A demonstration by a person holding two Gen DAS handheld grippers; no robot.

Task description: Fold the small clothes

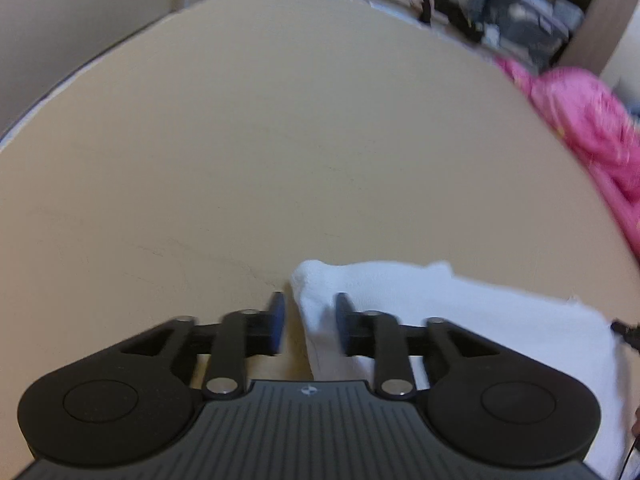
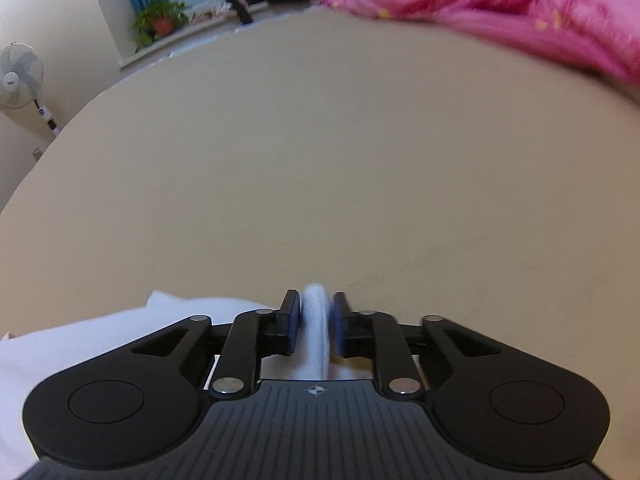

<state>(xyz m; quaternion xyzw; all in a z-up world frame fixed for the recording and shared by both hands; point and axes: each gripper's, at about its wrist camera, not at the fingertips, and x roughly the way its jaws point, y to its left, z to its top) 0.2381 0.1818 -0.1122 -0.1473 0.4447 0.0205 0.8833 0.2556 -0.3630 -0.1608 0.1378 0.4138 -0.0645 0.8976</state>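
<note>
A small white cloth (image 1: 440, 312) lies flat on the beige surface (image 1: 280, 140), low and to the right in the left wrist view. My left gripper (image 1: 310, 320) is open over the cloth's left edge. That edge lies against the right finger, and bare surface shows beside the left finger. In the right wrist view a raised fold of the same white cloth (image 2: 317, 320) stands between the pads of my right gripper (image 2: 316, 320). The pads flank the fold closely without squeezing it, so this gripper is open. The rest of the cloth spreads out to the lower left.
A crumpled pink blanket (image 2: 500, 4) lies along the far right side of the beige surface (image 2: 320, 160). Beyond the far edge are a standing fan (image 2: 20, 76), a potted plant (image 2: 160, 20) and room clutter.
</note>
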